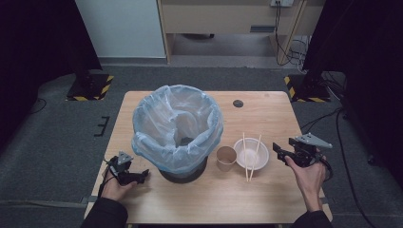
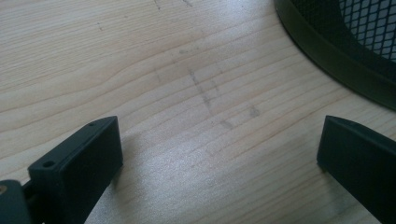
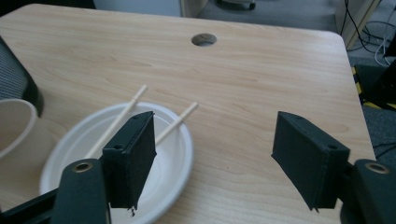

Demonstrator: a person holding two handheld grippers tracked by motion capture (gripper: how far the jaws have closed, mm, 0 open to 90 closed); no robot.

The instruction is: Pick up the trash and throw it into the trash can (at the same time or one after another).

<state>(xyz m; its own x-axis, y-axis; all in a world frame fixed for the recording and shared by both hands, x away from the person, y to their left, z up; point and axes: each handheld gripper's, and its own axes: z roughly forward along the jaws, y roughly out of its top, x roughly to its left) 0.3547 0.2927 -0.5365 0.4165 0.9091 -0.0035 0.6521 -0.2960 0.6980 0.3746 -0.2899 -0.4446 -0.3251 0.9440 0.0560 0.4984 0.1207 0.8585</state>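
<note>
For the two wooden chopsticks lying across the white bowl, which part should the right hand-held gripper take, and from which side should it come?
Grip the two thin wooden chopsticks where they span the hollow of the white round plastic bowl, coming from above. There they lie nearly parallel with free space beneath, so the jaws probably fit around both. The right hand-held gripper is open beside the bowl.

A white bowl (image 1: 251,154) holds pale chopsticks (image 1: 246,152) beside a tan cup (image 1: 226,157) and a black mesh bin (image 1: 183,172) with a blue liner (image 1: 177,126) on the light wood-grain desk (image 1: 266,116).
</note>
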